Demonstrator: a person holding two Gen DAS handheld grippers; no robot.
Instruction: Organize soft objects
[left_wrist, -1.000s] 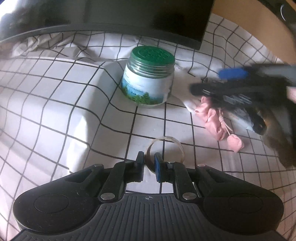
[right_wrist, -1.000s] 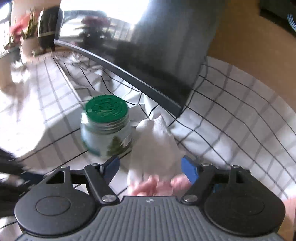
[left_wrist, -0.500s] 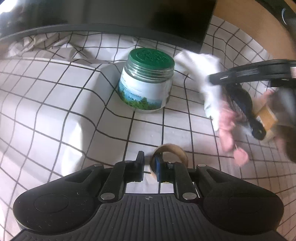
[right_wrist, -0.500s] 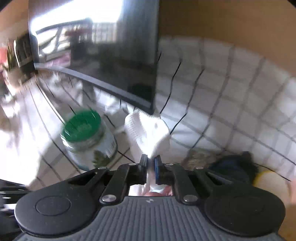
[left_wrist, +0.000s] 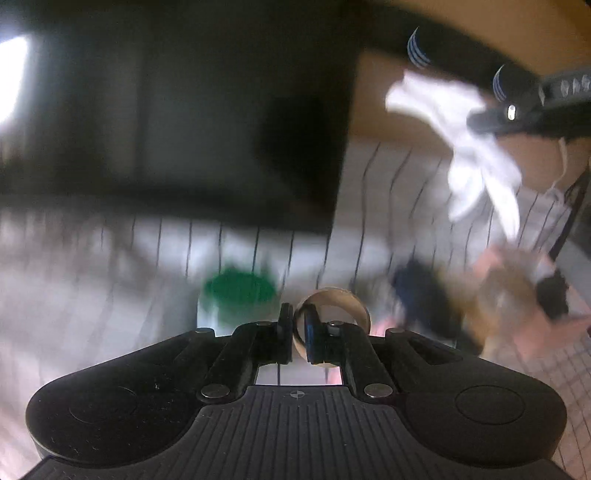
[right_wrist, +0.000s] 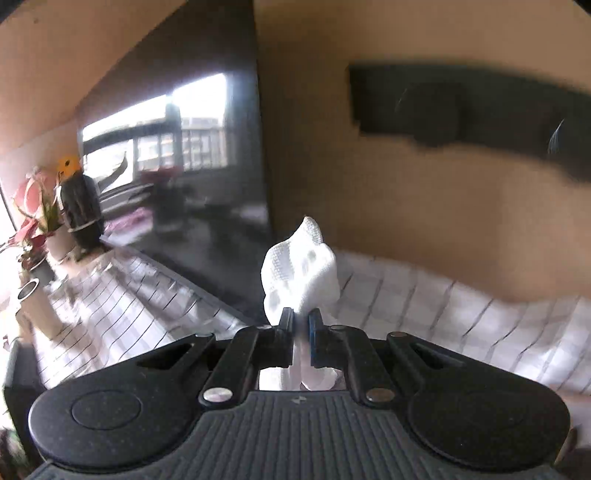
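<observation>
In the left wrist view my left gripper (left_wrist: 299, 326) is pinched on the wall of a brownish tape ring (left_wrist: 334, 295), its jaws closing tight on it, and holds it above the checked cloth (left_wrist: 110, 280). My right gripper (right_wrist: 301, 319) is shut on a white sock (right_wrist: 299, 273) with a pink end, which sticks up in front of the fingers. The left wrist view shows that right gripper (left_wrist: 491, 118) high at the upper right with the white sock (left_wrist: 476, 158) dangling from it. This view is blurred by motion.
A jar with a green lid (left_wrist: 240, 288) stands on the checked cloth below a dark monitor (left_wrist: 166, 110). A dark blue thing (left_wrist: 421, 295) lies at the right. Potted plants (right_wrist: 37, 221) and a black vase (right_wrist: 81, 210) stand far left; a dark shelf (right_wrist: 443, 107) hangs on the wall.
The right gripper shut on the sock and lifted it high off the cloth. The left gripper rose too, carrying the tape ring up off the table.
</observation>
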